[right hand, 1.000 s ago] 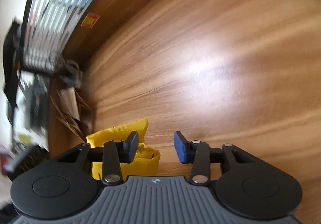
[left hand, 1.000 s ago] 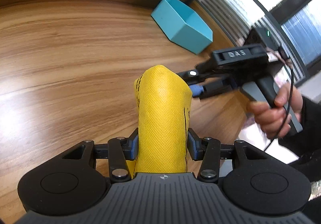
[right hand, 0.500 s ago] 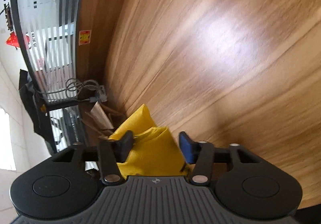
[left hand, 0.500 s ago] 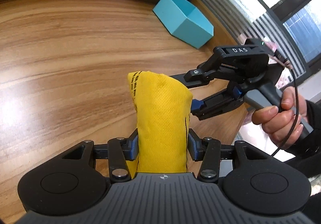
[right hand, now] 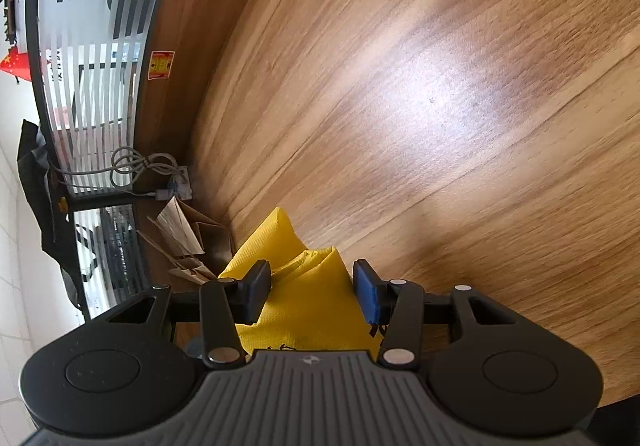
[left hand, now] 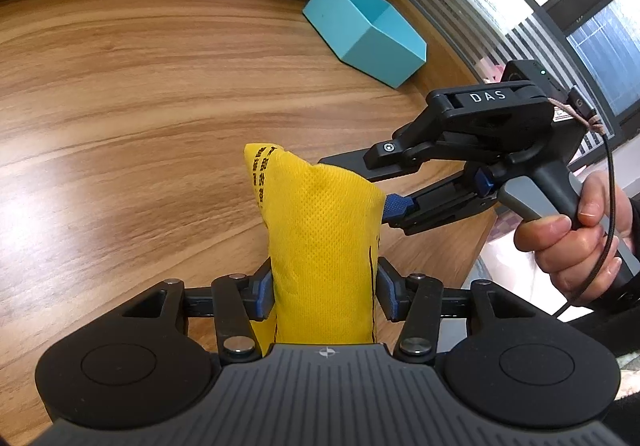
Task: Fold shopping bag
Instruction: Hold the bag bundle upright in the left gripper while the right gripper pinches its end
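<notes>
The yellow shopping bag (left hand: pixel 320 242), already gathered into a narrow folded bundle, is being held up off the wooden bench (left hand: pixel 120 106), near its edge on the person's side. The left tool (left hand: pixel 324 288) is clenching the bundle's lower part, both pads pressing the fabric. The change over the last second: the right tool (right hand: pixel 310 288), previously beside the bag with spread fingers and only its corner in reach, is now straddling the free end, with fabric filling the gap. Whether its fingers are pressing yet cannot be told. In my judgement, a second grasp is being set up for the next fold. A teal box (left hand: pixel 368 34) is sitting near the far right corner.
</notes>
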{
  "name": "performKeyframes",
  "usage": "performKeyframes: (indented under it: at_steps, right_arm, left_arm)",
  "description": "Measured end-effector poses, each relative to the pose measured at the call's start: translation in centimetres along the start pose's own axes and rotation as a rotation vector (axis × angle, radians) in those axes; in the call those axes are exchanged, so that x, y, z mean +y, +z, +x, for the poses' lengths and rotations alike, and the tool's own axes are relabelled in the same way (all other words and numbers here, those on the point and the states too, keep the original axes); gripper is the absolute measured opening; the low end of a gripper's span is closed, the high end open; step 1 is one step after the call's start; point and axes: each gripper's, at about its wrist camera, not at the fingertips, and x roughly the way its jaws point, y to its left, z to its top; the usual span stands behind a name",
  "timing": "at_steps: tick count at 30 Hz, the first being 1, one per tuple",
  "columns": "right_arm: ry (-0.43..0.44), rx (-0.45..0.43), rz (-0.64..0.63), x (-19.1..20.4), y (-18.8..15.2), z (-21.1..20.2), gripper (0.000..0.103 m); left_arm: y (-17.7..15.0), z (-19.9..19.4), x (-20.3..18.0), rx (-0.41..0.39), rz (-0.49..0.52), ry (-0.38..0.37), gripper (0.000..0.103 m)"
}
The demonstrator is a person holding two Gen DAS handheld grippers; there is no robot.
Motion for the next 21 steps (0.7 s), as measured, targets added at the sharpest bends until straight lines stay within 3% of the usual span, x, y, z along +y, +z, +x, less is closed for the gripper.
performKeyframes:
  at_steps: [21]
  right_arm:
    - [-0.031,0.006,0.064,-2.1,-0.8,-0.5,0.053]
  left_arm:
    - [0.8,3.3,-0.3,0.060,0.043,0.010,0.058]
